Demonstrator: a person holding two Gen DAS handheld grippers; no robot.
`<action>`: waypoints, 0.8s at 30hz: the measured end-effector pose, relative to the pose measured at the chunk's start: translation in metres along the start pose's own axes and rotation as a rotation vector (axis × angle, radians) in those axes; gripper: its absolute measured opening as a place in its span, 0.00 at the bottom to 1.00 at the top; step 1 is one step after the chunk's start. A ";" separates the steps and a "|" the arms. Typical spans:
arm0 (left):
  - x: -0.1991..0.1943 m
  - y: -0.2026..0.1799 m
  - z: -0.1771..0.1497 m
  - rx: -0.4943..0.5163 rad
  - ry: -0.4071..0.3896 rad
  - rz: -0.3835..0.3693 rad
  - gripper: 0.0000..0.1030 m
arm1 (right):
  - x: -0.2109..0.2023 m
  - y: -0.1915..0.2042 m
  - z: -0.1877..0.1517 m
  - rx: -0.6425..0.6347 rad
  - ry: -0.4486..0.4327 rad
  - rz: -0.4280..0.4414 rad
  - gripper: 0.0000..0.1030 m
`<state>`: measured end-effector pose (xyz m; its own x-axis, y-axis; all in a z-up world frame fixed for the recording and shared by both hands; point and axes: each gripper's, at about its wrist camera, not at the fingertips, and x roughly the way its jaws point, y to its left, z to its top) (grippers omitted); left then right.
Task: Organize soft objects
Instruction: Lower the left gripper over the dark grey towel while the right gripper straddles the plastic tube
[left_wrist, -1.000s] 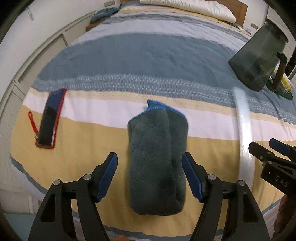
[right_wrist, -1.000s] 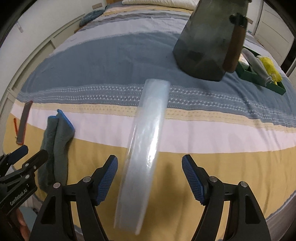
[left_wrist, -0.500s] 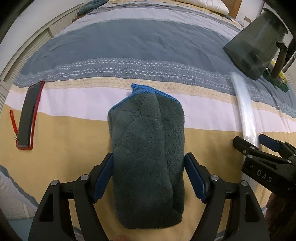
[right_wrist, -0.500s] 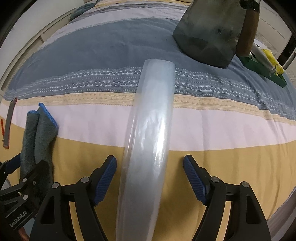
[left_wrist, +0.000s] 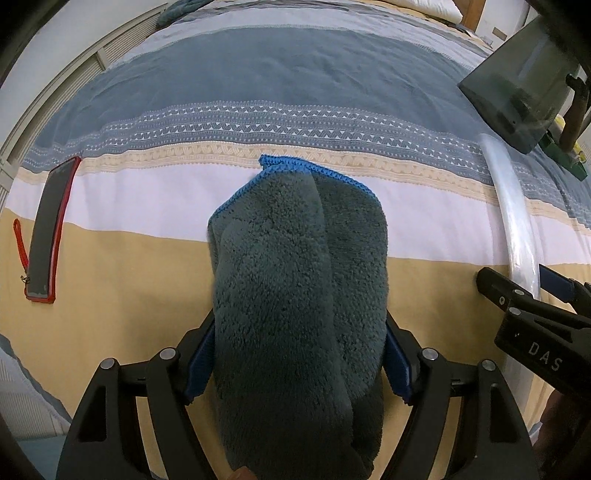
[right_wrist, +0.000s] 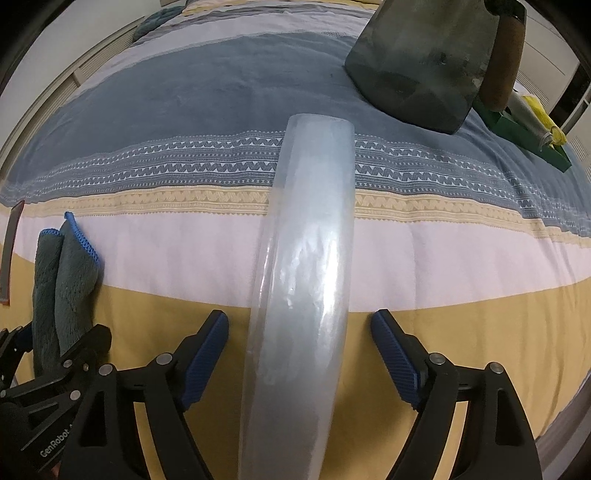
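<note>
A folded teal towel with a blue hem lies on the striped bedspread. My left gripper points down over its near half, a blue pad on each side. The plush edges bulge over both pads and show no squeeze. In the right wrist view the towel is at the far left. A long roll of clear plastic lies lengthwise on the bed. My right gripper straddles it with its jaws opening and bare bedspread showing on both sides of the roll.
A phone in a red case with a red strap lies left of the towel. A dark translucent jug with a brown handle stands behind the roll. Beside it is a green tray with yellow and grey items. The bed's edge runs just below both grippers.
Both grippers have sunk toward the bed. The left one now has the towel between its pads. The right one's jaws stand wider around the roll.
</note>
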<state>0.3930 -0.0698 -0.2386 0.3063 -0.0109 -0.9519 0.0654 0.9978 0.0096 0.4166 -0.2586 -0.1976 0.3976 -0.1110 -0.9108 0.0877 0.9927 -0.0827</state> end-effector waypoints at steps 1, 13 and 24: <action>0.001 0.000 0.001 0.000 0.000 0.001 0.71 | 0.001 0.001 0.000 -0.001 -0.001 -0.001 0.80; 0.015 0.000 0.006 -0.009 0.004 0.017 0.84 | 0.006 0.006 -0.008 0.017 0.013 0.007 1.00; 0.025 0.010 0.003 -0.010 -0.007 0.027 0.99 | 0.011 0.008 -0.012 0.026 0.003 0.005 1.00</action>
<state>0.4041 -0.0599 -0.2609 0.3148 0.0159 -0.9490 0.0472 0.9984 0.0324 0.4106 -0.2509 -0.2133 0.3957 -0.1061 -0.9123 0.1094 0.9917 -0.0679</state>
